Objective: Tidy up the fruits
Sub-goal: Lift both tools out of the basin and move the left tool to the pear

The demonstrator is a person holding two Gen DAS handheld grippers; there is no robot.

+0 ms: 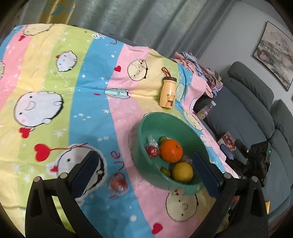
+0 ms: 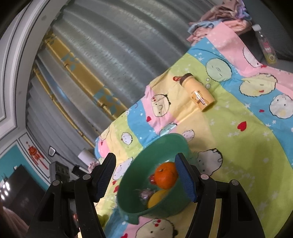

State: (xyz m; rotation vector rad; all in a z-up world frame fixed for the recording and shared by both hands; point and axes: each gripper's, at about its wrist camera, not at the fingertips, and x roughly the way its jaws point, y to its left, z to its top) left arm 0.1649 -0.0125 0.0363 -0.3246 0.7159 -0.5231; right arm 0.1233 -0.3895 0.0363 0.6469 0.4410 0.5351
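Striped cartoon bedsheet (image 1: 95, 76) covers the whole work surface, pastel bands with round faces, hearts, stars. Left gripper (image 1: 146, 170) spread wide, holding nothing; between its pads sits a wrapped red fruit (image 1: 118, 184) on the sheet, just ahead and slightly left of centre, beside red printed "love" lettering. Green bowl (image 1: 146, 128) lies ahead toward the right pad, which overlaps its near rim in view. Inside the bowl: orange (image 1: 170, 151), yellow fruit (image 1: 182, 171) nearest the pad, wrapped red fruit in bowl (image 1: 152, 151), small green fruits partly hidden. Right gripper (image 2: 149, 177) also wide apart, nothing gripped; bowl is right between its fingers, the right pad overlapping the orange; contact cannot be told. Further ahead of both tools, a yellow bottle (image 1: 168, 91) with a bear picture, brown cap and red loop; small print unreadable. Beyond: grey-green curtains (image 1: 146, 22), grey sofa (image 1: 256, 109) to the right, framed landscape picture (image 1: 274, 55) on the wall, clothes heap (image 2: 223, 11).
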